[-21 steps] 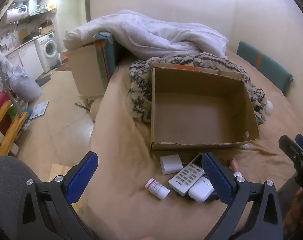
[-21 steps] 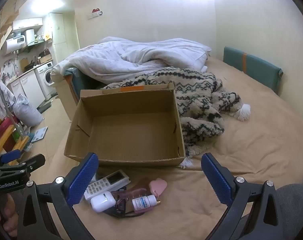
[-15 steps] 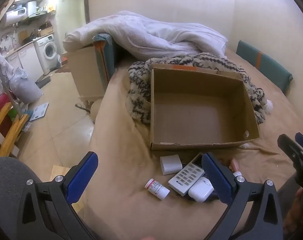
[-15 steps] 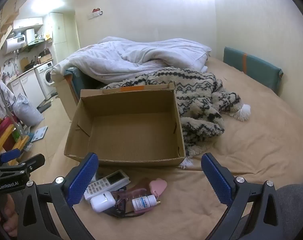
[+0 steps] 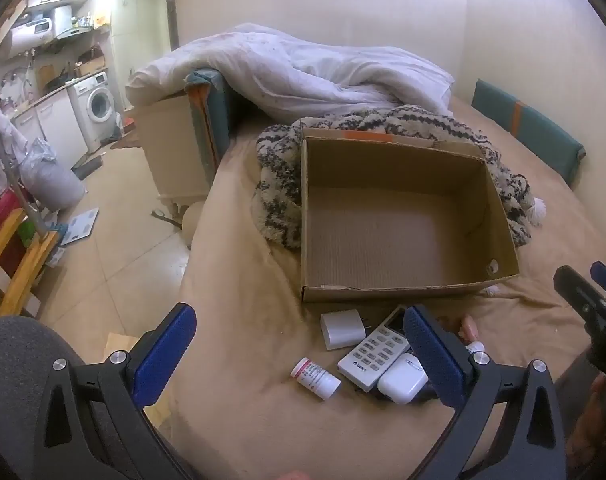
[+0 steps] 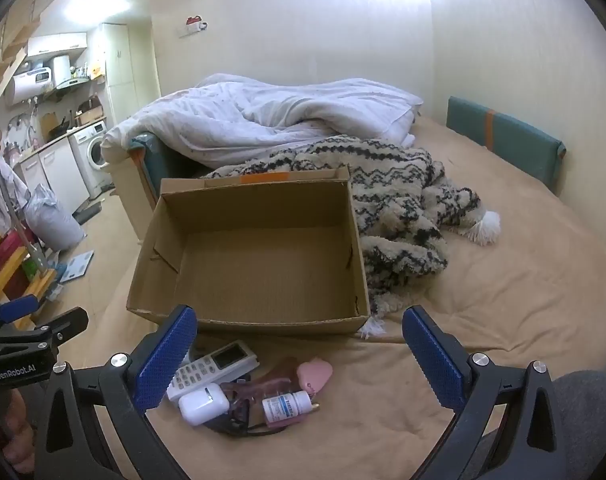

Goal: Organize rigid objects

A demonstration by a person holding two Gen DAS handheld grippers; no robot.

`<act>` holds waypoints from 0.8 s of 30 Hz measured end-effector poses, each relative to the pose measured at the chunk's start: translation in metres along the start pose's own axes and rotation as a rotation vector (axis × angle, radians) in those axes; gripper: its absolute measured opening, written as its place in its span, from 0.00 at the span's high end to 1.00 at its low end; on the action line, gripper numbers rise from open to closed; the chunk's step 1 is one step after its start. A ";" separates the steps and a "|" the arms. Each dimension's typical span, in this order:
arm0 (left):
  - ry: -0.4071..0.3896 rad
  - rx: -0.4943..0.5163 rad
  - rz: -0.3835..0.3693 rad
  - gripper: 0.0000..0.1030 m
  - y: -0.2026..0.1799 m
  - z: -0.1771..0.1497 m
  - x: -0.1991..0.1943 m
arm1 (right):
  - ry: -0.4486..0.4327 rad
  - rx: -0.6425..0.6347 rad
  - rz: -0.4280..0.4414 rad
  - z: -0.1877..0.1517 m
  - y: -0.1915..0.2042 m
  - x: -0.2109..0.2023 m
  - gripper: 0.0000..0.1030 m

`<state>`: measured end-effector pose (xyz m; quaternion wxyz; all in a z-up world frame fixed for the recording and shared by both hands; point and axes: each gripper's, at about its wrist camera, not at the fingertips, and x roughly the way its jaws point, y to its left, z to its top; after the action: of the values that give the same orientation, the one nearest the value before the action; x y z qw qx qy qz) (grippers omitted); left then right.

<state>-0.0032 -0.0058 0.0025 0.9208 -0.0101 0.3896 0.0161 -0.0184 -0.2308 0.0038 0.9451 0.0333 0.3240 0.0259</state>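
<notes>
My left gripper (image 5: 299, 348) has its jaws fully apart and holds nothing; it hangs above the near edge of the bed, tilted down toward a small heap of things. My right gripper (image 6: 299, 344) is also wide open and empty, above the same heap from the right side.

Between the left jaws I see a white pill bottle (image 5: 315, 378) with a red label, lying on its side, a little apart to the left of the others. Next to it is the white air-conditioner remote (image 5: 374, 354), with a white earbud case (image 5: 402, 378) touching its near end and a white charger plug (image 5: 342, 329) at its far left. From the right view there is also a small dropper bottle (image 6: 286, 405), a pink heart-shaped item (image 6: 314, 375) and dark glasses under them, partly hidden.

I judge nothing is sorted yet; the step is choosing the first item. The next move needs a descent over one separate piece; the pill bottle looks easiest.

Just behind the heap the cardboard box (image 5: 403, 294) stands open on the bed, and it is empty.
</notes>
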 end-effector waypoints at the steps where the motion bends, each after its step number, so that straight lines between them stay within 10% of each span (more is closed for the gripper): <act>1: 0.000 0.000 0.000 0.00 0.000 0.000 0.000 | -0.001 0.001 0.000 -0.001 0.000 -0.001 0.00; 24: 0.000 0.002 -0.001 0.00 0.000 0.000 0.000 | -0.002 0.004 0.002 0.001 -0.003 -0.001 0.00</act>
<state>-0.0033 -0.0057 0.0022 0.9209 -0.0096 0.3894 0.0152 -0.0183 -0.2337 0.0048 0.9453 0.0353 0.3232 0.0261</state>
